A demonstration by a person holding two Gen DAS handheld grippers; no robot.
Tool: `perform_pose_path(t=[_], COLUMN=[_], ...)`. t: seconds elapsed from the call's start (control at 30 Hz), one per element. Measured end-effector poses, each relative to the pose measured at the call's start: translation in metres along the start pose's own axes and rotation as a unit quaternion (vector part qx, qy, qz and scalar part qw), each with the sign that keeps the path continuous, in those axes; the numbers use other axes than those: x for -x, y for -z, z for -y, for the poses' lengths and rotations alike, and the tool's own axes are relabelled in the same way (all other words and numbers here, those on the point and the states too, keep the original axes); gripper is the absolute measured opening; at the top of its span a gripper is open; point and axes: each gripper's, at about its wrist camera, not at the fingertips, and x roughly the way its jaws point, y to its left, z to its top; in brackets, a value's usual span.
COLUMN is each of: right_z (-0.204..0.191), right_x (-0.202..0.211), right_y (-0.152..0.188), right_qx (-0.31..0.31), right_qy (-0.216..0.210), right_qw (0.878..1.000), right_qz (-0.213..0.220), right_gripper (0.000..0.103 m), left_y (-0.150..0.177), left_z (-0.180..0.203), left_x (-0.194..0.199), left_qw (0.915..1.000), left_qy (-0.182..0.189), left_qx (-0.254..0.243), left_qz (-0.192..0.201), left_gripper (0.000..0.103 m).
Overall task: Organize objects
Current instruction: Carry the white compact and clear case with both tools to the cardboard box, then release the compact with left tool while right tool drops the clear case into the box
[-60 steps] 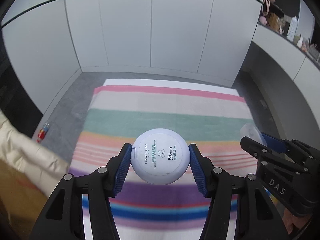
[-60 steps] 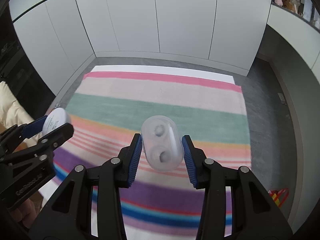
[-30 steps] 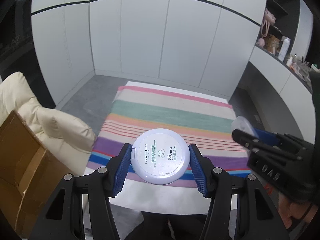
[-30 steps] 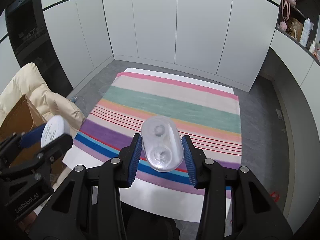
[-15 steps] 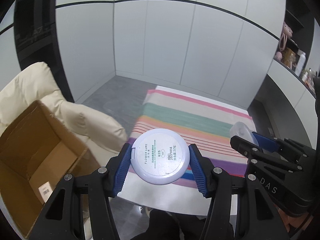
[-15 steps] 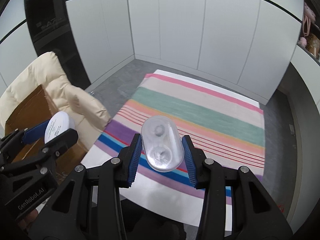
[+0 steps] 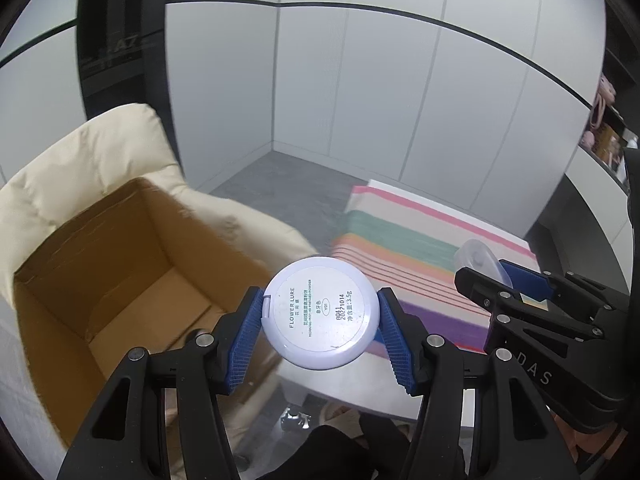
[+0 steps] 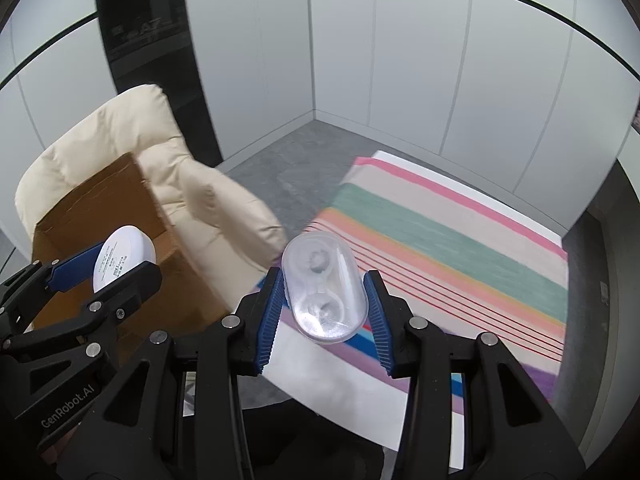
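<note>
Currently, left gripper (image 7: 320, 330): clamped across powder compact (image 7: 320, 312), held flat near open cardboard box (image 7: 120, 280), likely for drop-in.
Right gripper (image 8: 323, 312): closed on clear lens case (image 8: 323, 290), carried above striped cloth (image 8: 460, 248).
Box: seated on cream armchair (image 8: 120, 140).

The cardboard box (image 7: 100, 280) sits on the armchair (image 7: 80, 168), left of the striped cloth (image 7: 420, 248).

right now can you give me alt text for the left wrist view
The left gripper clamps a round white powder compact above an open cardboard box on a cream armchair. At right, the right gripper holds a clear case over a striped cloth.
</note>
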Motion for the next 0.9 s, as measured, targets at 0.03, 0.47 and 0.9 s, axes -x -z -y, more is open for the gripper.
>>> perform_pose_path(t=[0.03, 0.47, 0.9], right_z=[-0.007, -0.084, -0.147], right_x=[-0.001, -0.006, -0.009], right_y=[-0.001, -0.009, -0.008], right_qx=[0.005, 0.061, 0.106], right_qy=[-0.005, -0.055, -0.095], right_qw=[1.000, 0.997, 0.990], right_qz=[0.000, 0.007, 0.006], right_gripper=[0.043, 0.043, 0.043], left_y=[0.001, 0.014, 0.029], left_z=[-0.005, -0.071, -0.125], left_x=[0.001, 0.019, 0.037], left_qw=[1.0000, 0.9980, 0.9939], left_qy=[-0.004, -0.045, -0.082], left_qx=[0.004, 0.045, 0.074], left_qz=[0.000, 0.004, 0.005], left_gripper=[0.059, 0.059, 0.059])
